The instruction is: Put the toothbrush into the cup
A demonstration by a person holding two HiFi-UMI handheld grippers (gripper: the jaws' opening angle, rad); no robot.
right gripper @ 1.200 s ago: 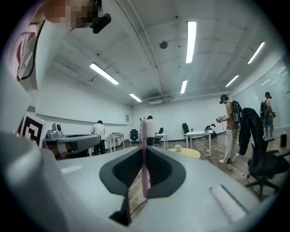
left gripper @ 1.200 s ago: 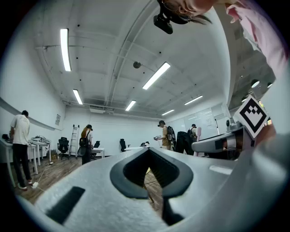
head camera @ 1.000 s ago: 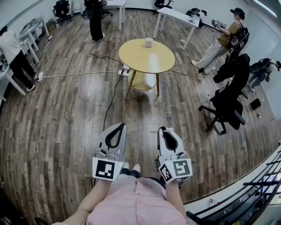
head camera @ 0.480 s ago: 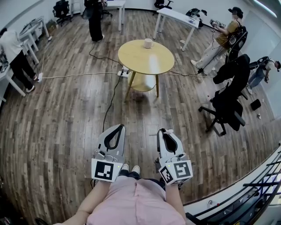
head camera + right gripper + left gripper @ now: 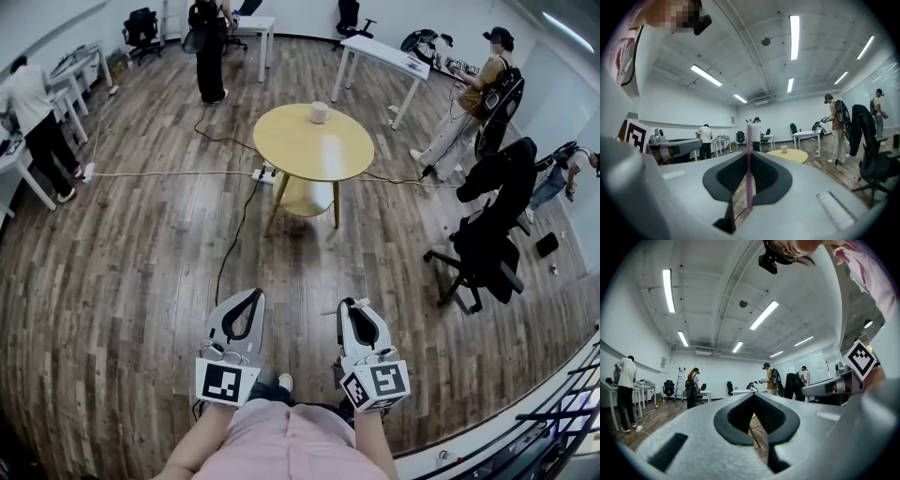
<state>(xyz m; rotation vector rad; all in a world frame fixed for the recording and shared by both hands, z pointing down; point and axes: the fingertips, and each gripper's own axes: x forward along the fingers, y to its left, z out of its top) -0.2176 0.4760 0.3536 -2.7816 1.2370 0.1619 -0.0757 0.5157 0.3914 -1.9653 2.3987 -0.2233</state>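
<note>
On the round yellow table (image 5: pixel 313 145), toward its far edge, stands the white cup (image 5: pixel 319 112), alone on the top. A lower shelf (image 5: pixel 306 195) shows under the tabletop between the slanted legs.

Well short of the table, on the person's side of it, both grippers are held side by side over wood plank floor (image 5: pixel 141 272). The right gripper (image 5: pixel 353 306) has its jaws closed on the toothbrush (image 5: pixel 749 180). Its pink handle is pinched upright between the pads, and the pale head sticks up past the tips. The right gripper view looks toward the table, with the cup right of the brush. The left gripper (image 5: pixel 251 294) has its jaws brought together at the tips with nothing between them.

Between the grippers and the table, a black cable (image 5: pixel 230 239) trails over the floor from the table's foot toward the person. A white power strip (image 5: pixel 263 173) lies at the table's left foot, and a white cable (image 5: pixel 159 173) runs from it leftward. Right of the table stands a black office chair (image 5: pixel 487 234) draped with dark clothing. Beyond the table are white desks (image 5: pixel 380 42), a person in black (image 5: pixel 209 47) and a person in a tan top (image 5: pixel 478 80). Far left of the table a person in white (image 5: pixel 30 112) bends at a bench.
</note>
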